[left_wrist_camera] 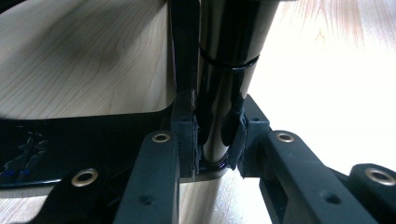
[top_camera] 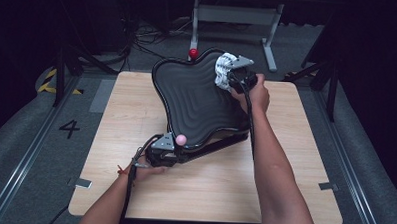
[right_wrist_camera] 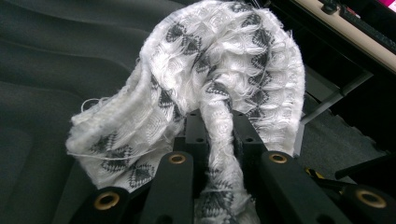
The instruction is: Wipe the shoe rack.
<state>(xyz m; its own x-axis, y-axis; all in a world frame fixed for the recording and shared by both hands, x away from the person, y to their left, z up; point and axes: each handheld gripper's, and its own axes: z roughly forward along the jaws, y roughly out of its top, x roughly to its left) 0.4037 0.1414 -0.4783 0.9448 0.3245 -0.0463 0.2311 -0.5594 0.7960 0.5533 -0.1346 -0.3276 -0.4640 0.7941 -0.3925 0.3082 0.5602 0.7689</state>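
At the near left of the pale wooden worktop (top_camera: 203, 192), the left gripper (top_camera: 163, 143) is being held low, with its jaws closed on a glossy black upright post (left_wrist_camera: 219, 102) at the near corner of a black wavy-edged tilting board (top_camera: 199, 99). In the left gripper view the post is being clamped between the two black pads (left_wrist_camera: 186, 126). A pink ball knob (top_camera: 180, 139) is being shown just beside this gripper, at the board's near edge. The board is being carried tilted on a black base (top_camera: 220, 140) in the middle of the worktop. At the board's far right edge, the right gripper (top_camera: 233, 73) is being held with its jaws closed on a white woven cloth with grey diamond patterns (right_wrist_camera: 219, 79). The cloth is being kept bunched over the board's ridged dark surface. A red ball knob (top_camera: 193, 53) is being shown at the board's far edge.
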